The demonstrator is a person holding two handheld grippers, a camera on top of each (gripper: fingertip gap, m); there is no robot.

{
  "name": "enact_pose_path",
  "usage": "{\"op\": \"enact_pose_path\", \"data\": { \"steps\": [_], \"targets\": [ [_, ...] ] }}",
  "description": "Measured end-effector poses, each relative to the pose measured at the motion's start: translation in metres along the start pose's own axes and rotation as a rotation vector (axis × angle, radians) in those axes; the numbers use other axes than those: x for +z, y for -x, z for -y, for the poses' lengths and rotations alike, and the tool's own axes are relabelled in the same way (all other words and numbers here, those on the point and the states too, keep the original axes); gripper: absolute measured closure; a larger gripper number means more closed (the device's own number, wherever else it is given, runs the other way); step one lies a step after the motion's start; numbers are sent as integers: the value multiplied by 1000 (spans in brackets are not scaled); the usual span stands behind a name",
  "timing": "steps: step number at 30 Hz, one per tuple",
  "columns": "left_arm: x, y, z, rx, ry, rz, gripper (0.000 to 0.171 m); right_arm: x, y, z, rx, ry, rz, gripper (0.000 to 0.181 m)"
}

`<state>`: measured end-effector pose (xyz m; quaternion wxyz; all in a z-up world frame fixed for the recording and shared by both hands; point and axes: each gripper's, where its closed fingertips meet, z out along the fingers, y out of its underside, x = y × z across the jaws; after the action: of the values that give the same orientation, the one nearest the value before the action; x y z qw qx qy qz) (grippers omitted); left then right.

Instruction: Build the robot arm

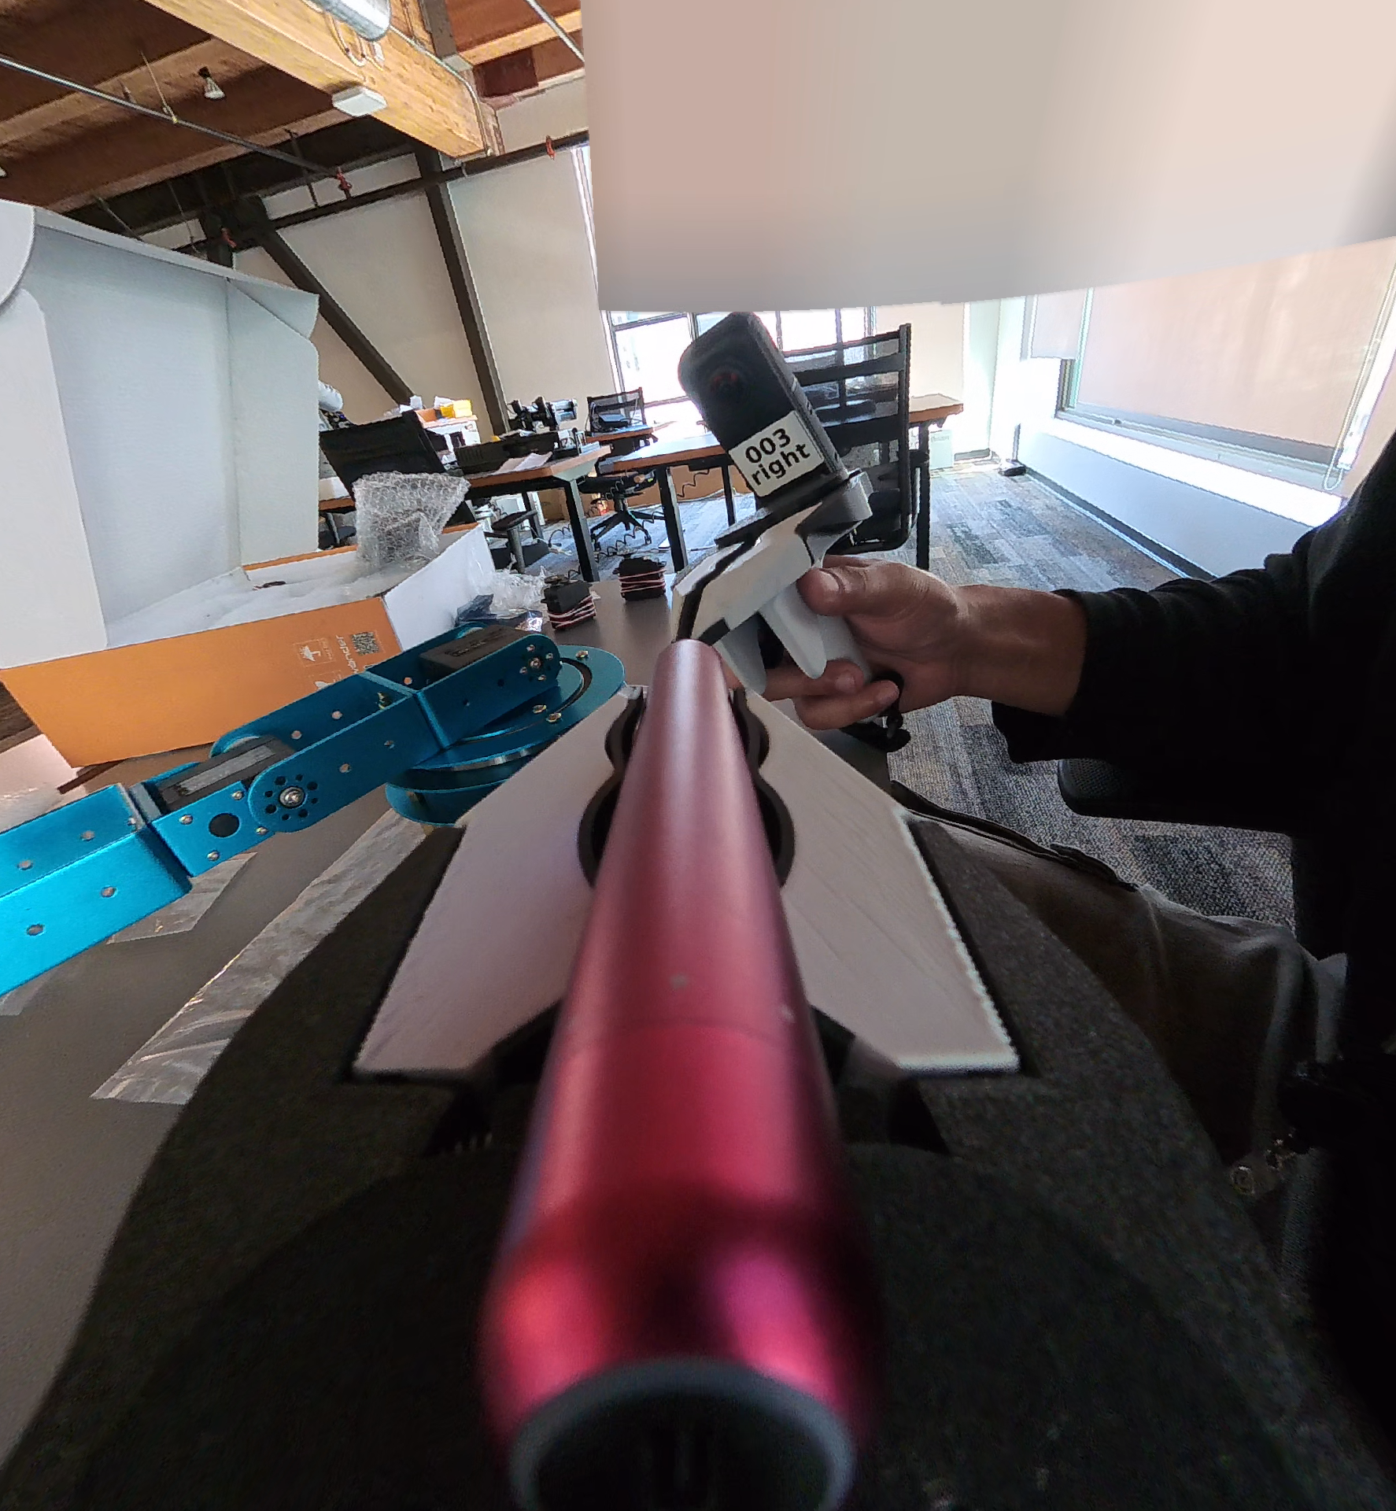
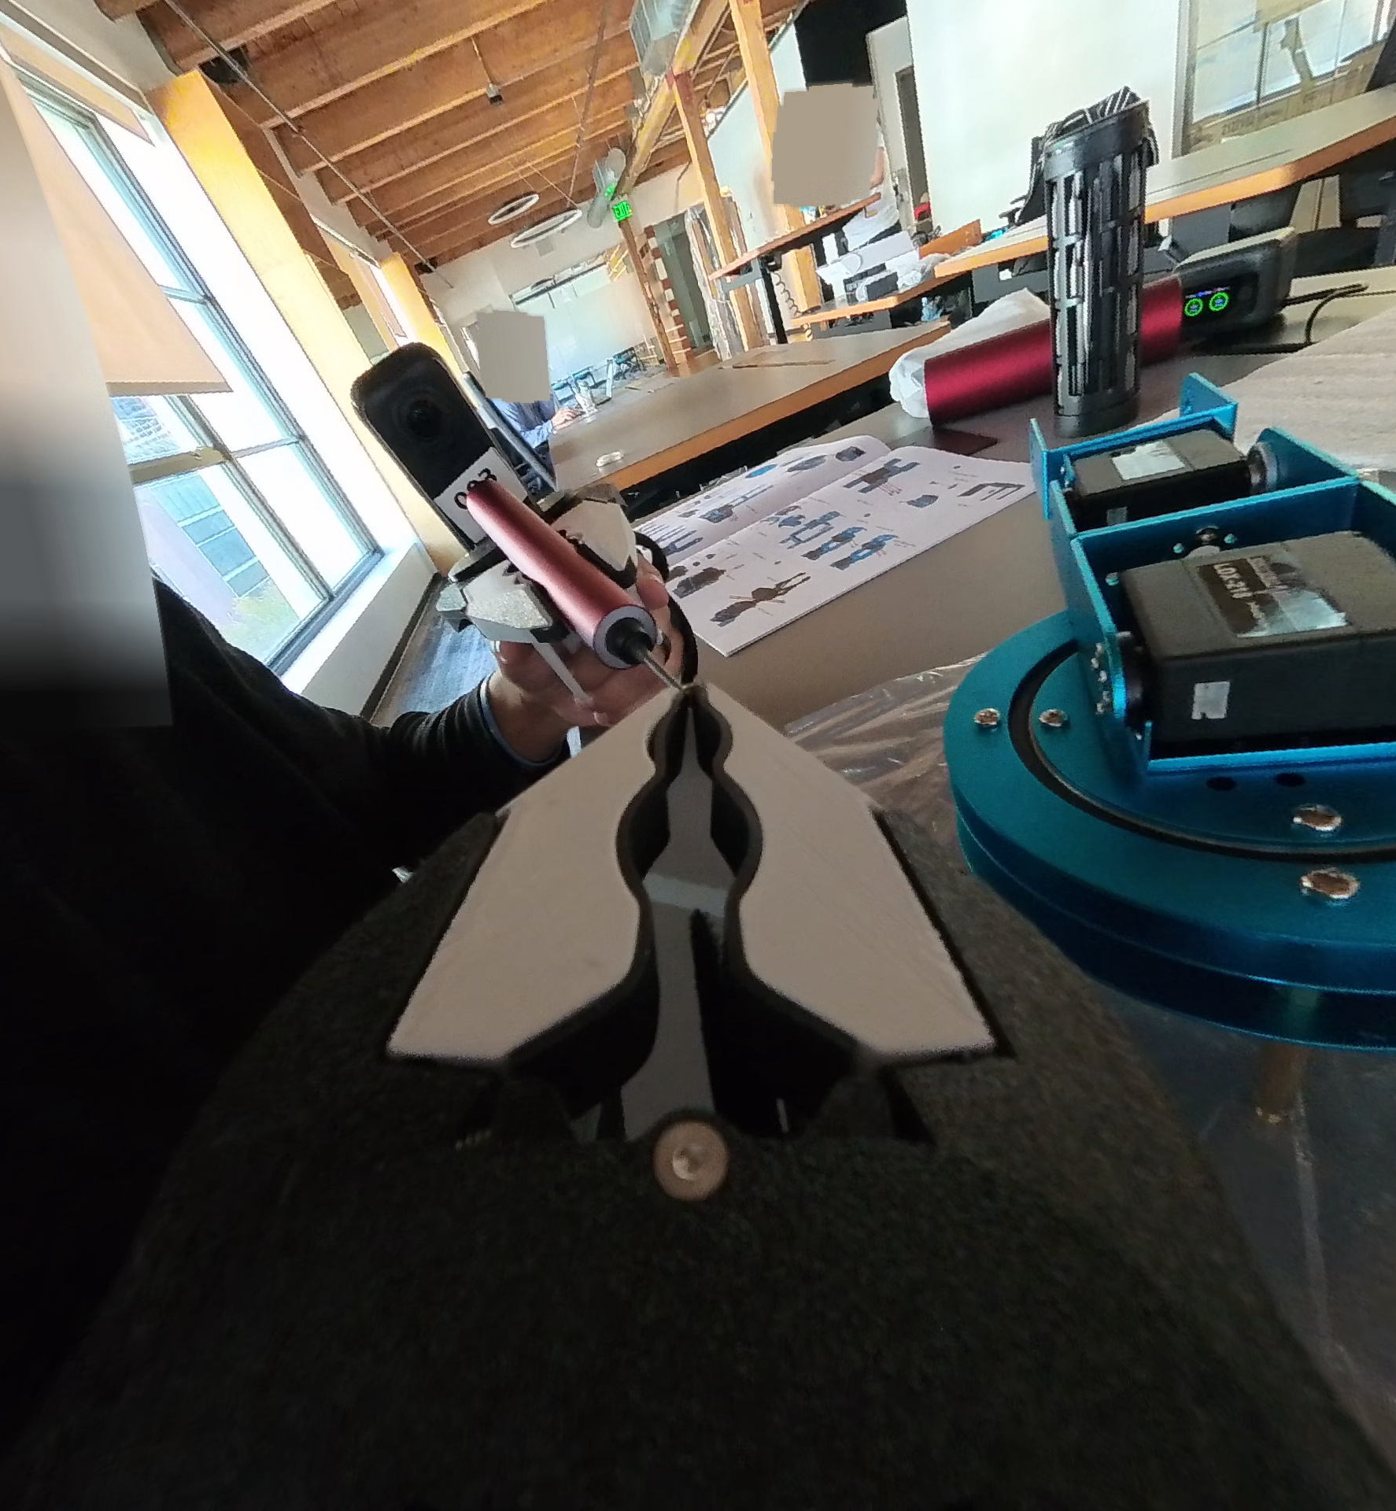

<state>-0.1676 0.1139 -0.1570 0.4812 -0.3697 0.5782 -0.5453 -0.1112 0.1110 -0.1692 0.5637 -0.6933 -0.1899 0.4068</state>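
My left gripper (image 1: pixel 691 695) is shut on a red cylindrical screwdriver (image 1: pixel 678 1063) that lies along its fingers and points forward. In the right wrist view the left gripper (image 2: pixel 564 589) holds that screwdriver (image 2: pixel 539 564), and its thin bit (image 2: pixel 662 670) reaches my right gripper's tips. My right gripper (image 2: pixel 691 711) is shut, pinching what looks like a tiny screw (image 2: pixel 688 691) at the tips. In the left wrist view a hand (image 1: pixel 883 638) holds the right gripper (image 1: pixel 707 634) just past the screwdriver's far end. A blue metal robot arm (image 1: pixel 400 728) lies to the left.
The arm's round blue base (image 2: pixel 1169 883) with black servos (image 2: pixel 1283 646) stands close on the right. An open manual (image 2: pixel 842 531), a red cylinder (image 2: pixel 1030 368) and a black tumbler (image 2: pixel 1095 286) lie behind. An open white-and-orange box (image 1: pixel 188 654) and loose servos (image 1: pixel 572 605) sit far left. Spacing between my two grippers at the tips: around 7 cm.
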Motion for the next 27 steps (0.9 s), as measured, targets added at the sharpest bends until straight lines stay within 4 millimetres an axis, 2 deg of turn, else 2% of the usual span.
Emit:
{"op": "enact_pose_path", "data": {
  "steps": [19, 27],
  "targets": [
    [0, -1, 0, -1, 0, -4, 151, -1, -1, -3, 5, 16, 0, 180],
    [1, -2, -1, -1, 9, -12, 151, -4, 0, -6, -69, 69, -22, 180]
  ]
}}
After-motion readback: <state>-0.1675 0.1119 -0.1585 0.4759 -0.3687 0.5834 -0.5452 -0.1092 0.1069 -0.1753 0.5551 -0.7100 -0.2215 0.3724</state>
